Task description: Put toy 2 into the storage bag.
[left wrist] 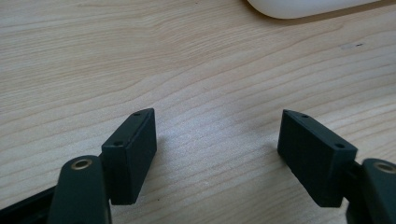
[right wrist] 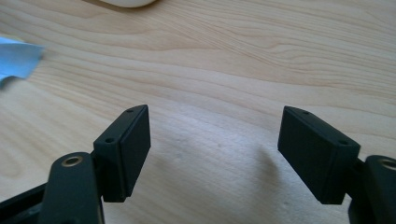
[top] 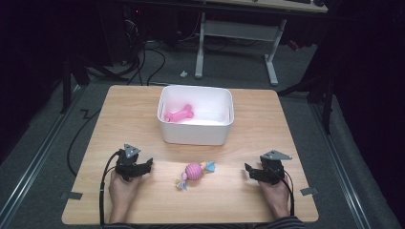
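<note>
The toy [top: 195, 171] is seen from above lying on the table [top: 143, 109] between the left gripper [top: 149, 165] and right gripper [top: 248, 170], both with jaws apart and empty. A pink bone [top: 179, 114] in the white bin [top: 196, 136] is shown there, while a blue scrap [right wrist: 16, 59] is caught in the right gripper view.

You will find nothing to read here: no text, label, brand, number or sign can be made out on anything in these views.
</note>
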Motion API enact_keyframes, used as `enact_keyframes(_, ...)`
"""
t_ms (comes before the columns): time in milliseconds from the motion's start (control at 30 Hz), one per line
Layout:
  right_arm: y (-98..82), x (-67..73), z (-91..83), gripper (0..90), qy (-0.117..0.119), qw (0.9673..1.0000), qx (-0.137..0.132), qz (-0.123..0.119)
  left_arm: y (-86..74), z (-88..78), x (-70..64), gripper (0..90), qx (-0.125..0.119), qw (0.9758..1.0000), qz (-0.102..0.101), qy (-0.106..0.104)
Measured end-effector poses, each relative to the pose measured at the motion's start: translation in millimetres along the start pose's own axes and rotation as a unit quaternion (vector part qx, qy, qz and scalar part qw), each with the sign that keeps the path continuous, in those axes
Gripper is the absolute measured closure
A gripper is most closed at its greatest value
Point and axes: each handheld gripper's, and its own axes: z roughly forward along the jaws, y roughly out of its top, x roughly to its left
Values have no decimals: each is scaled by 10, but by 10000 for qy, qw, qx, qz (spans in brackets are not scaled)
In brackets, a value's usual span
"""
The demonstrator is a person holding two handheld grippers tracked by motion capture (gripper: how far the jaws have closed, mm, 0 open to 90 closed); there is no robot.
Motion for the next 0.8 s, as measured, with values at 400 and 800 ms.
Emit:
enact_keyframes(400,90,334,-135,275,672,9966,-287,-375,-1,-1,-2,279,5,10000,1,-4)
enact_keyframes(800,313,801,-68,266,1339,9857,-379,-954,-1,-1,-2,277,6,10000,0,-6)
